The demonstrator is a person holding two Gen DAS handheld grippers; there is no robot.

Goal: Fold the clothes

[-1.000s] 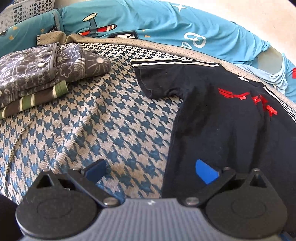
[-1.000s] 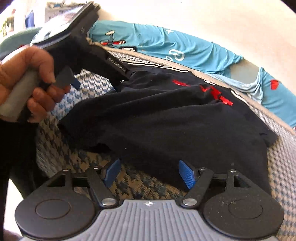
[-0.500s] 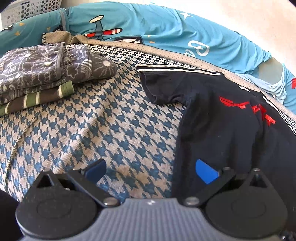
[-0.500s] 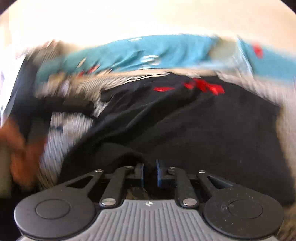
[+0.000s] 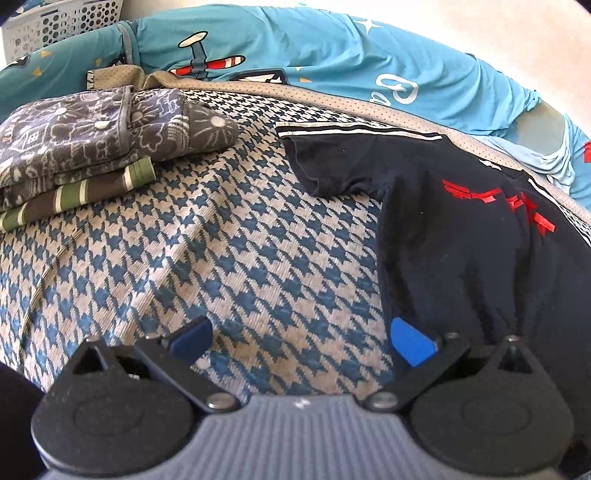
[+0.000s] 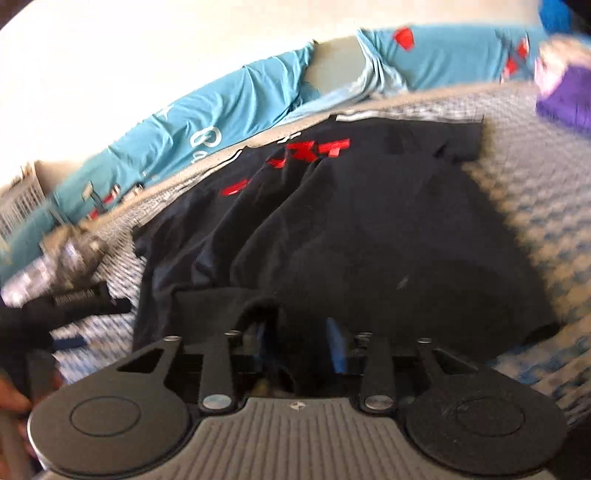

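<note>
A black T-shirt (image 5: 461, 236) with red chest marks and white-striped sleeves lies spread on a blue-and-beige houndstooth cover (image 5: 221, 258). My left gripper (image 5: 301, 338) is open and empty, low over the cover at the shirt's left edge. In the right wrist view the same shirt (image 6: 369, 229) fills the middle. My right gripper (image 6: 299, 347) is shut on a bunch of the shirt's near hem, and the cloth hides most of its blue pads. The other gripper (image 6: 74, 302) shows blurred at the left.
A stack of folded clothes (image 5: 92, 147), grey patterned over green striped, lies at the far left. Teal printed bedding (image 5: 332, 55) runs along the back by a white wall. A perforated laundry basket (image 5: 62, 22) stands at the back left. A purple item (image 6: 565, 96) is at the far right.
My right gripper went from open in front of the shirt to shut on its hem and swung right. My left gripper stayed open and shifted slightly left of the shirt.
</note>
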